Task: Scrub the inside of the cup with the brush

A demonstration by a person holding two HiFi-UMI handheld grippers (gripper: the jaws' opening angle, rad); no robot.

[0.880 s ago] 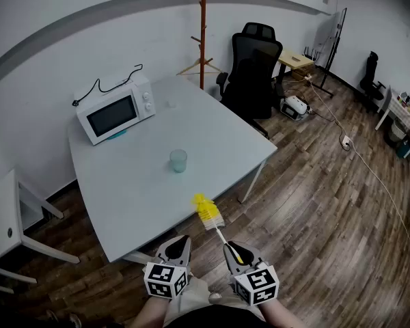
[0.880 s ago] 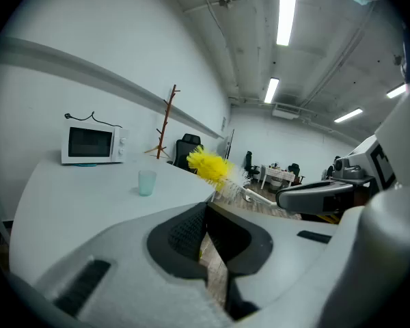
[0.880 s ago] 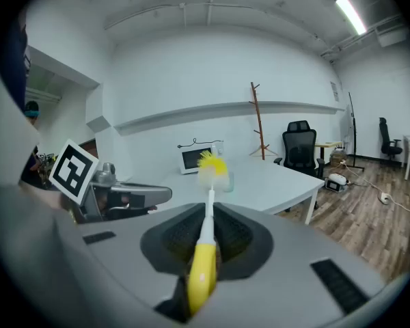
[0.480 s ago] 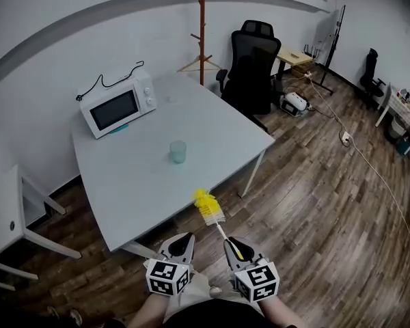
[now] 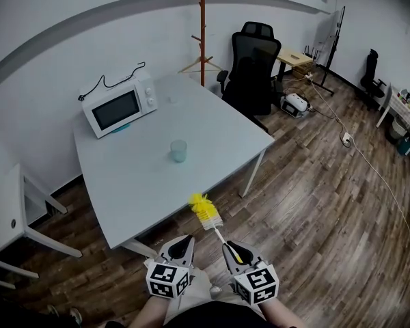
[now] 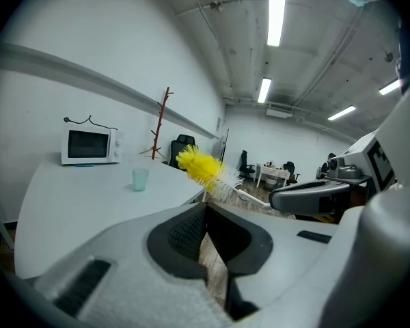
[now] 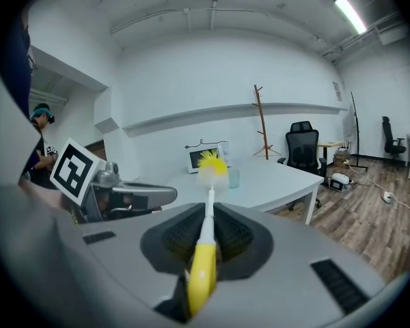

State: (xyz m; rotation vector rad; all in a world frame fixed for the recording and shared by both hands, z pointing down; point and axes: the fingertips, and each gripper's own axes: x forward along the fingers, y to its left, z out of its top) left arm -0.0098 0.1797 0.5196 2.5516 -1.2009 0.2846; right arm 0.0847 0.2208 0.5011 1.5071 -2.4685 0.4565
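A pale green translucent cup (image 5: 178,150) stands upright near the middle of the white table (image 5: 137,190), far ahead of both grippers. It also shows as the cup (image 6: 141,178) and the cup (image 7: 234,178). My right gripper (image 5: 234,251) is shut on the yellow handle of a bottle brush (image 5: 206,212). Its yellow and white bristle head points up over the table's near edge. In the right gripper view the brush (image 7: 208,203) runs straight out between the jaws of the right gripper (image 7: 208,217). My left gripper (image 5: 180,246) is shut and holds nothing. The left gripper (image 6: 206,214) sees the brush (image 6: 201,168) to its right.
A white microwave (image 5: 119,106) sits at the table's far left corner. A black office chair (image 5: 256,67) and a wooden coat stand (image 5: 203,26) are behind the table. Another white table (image 5: 7,217) is at the left. Wooden floor lies below the grippers and to the right.
The head view has drawn back slightly from the table. Both grippers stay low in front of me, and the brush remains held in the right one.
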